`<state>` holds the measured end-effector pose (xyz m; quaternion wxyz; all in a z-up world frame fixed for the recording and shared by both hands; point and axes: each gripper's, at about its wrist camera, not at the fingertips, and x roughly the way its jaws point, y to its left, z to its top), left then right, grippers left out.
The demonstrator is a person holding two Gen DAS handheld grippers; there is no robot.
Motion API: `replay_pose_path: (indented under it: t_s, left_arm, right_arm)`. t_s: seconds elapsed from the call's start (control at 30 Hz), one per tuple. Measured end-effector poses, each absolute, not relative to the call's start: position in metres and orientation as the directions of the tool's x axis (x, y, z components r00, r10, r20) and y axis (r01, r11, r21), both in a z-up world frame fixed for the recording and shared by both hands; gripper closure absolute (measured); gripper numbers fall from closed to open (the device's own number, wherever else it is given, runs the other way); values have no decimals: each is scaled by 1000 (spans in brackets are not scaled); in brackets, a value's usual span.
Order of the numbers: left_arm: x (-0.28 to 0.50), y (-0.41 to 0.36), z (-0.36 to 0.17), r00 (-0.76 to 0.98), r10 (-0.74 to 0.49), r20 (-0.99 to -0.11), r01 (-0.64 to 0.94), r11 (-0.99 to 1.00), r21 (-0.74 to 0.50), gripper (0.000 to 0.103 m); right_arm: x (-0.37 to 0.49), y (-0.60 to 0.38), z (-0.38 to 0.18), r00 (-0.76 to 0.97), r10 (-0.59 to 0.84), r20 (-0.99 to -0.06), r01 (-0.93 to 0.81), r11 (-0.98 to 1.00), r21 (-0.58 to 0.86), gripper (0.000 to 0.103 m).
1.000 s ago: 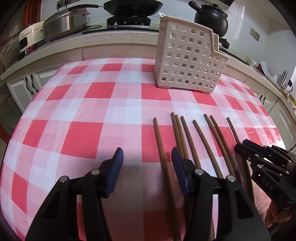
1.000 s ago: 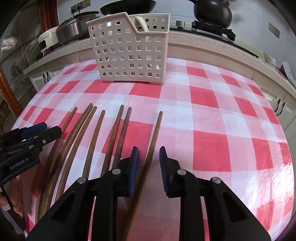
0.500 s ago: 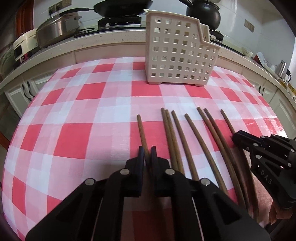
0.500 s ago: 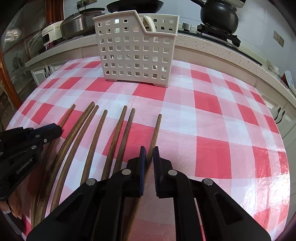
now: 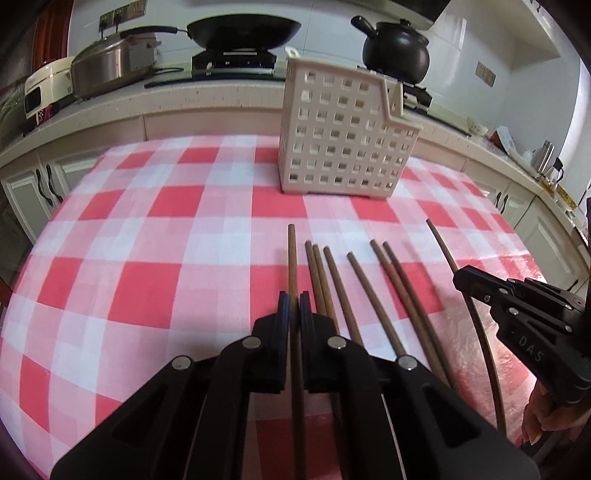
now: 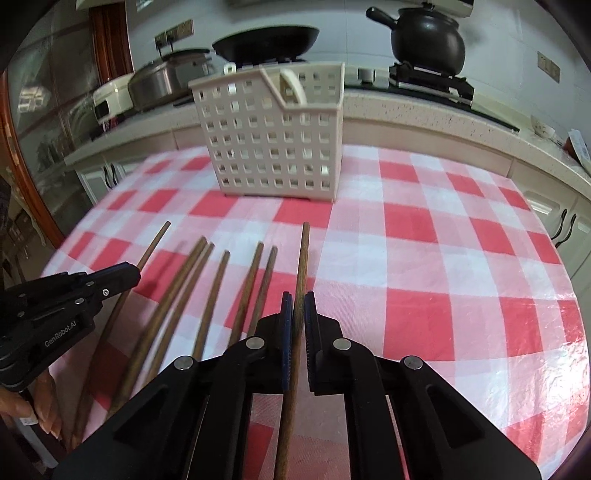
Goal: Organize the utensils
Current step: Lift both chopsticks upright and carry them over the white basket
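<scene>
A red and white tablecloth [image 5: 155, 229] covers the table. At 12 o'clock, a counter [image 5: 207, 99] holds a wok [image 5: 243, 31] and black pot [image 5: 397, 51].

Black wok [image 5: 243, 27], clay pot [image 5: 397, 51], perhaps a rice cooker [image 5: 44, 86].

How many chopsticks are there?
8. One is in the left gripper, one in the right gripper, and six chopsticks lie on the checkered tablecloth between them. None seem hidden.
</scene>
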<state>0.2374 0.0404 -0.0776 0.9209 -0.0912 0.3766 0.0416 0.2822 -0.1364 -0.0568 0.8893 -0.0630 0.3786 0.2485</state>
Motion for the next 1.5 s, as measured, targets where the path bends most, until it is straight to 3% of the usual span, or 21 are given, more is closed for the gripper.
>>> replay_pose_path:
  t_s: [0.7, 1.07, 1.5]
  left_arm:
    - [188, 38, 10, 862, 18, -506, -106, 984, -145, 97]
    - [161, 25, 38, 916, 56, -397, -101, 991, -93, 97]
    - [148, 16, 53, 940, 70, -334, -98, 993, -66, 97]
  right_arm:
    - [241, -160, 33, 726, 505, -467, -531, 843, 88, 96]
    - [221, -165, 52, 751, 518, -409, -544, 837, 60, 96]
    - [210, -169, 63, 775, 516, -366, -542, 840, 38, 97]
